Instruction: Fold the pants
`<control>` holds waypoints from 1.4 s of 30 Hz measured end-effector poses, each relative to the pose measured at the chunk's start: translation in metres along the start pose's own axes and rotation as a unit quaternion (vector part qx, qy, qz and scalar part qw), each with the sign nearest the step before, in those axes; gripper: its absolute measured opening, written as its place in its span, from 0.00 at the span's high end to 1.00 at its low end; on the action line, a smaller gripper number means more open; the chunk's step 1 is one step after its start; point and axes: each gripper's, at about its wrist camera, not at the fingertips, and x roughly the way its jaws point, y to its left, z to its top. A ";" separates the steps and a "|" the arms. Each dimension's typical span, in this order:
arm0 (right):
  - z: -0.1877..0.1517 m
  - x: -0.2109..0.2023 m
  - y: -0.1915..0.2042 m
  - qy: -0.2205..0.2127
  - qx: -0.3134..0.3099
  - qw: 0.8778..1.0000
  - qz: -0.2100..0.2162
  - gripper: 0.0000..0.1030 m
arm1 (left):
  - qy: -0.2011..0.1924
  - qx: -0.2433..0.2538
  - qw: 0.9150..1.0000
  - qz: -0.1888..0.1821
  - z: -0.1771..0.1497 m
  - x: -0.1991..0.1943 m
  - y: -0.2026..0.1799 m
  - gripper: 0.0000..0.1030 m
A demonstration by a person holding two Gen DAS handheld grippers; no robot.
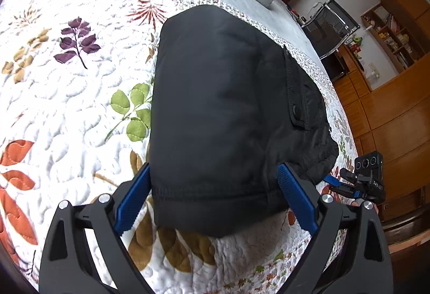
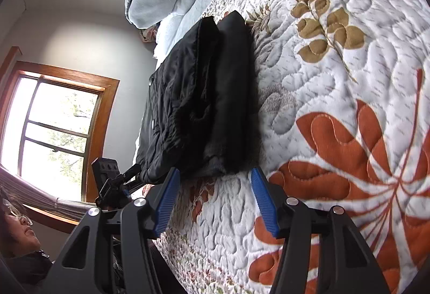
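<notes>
Left hand-held gripper (image 1: 213, 186) jaws spread wide, right hand-held gripper (image 2: 213, 186) jaws spread, tilted sideways

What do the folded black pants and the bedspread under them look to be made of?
Pants: likely a padded synthetic weave, nylon or polyester, going by the faint sheen, puffy bulk, stitched hem and button flap; the fibre is uncertain.
Bedspread: quilted cotton-like fabric, matte, with raised wavy stitching and coloured leaf motifs outlined in thread.

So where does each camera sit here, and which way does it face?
Left wrist: on the left gripper, looking down along open fingers at the folded black pants; right gripper shows at the side.
Right wrist: on the right gripper, rolled sideways, low beside the pants.
Shared: pants, floral quilt.
</notes>
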 end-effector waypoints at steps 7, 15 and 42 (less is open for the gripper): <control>-0.023 -0.009 0.007 -0.004 0.001 1.000 -0.005 0.39 | -0.038 0.032 0.999 0.013 -0.018 -0.045 -0.027 0.11; -0.053 -0.028 0.065 -0.057 -0.051 0.983 -0.166 0.05 | -0.099 0.088 0.986 0.101 -0.044 -0.093 -0.072 0.04; -0.159 -0.048 0.256 -0.226 -0.262 0.862 -0.370 0.03 | -0.178 0.141 0.956 0.185 -0.097 -0.166 -0.148 0.03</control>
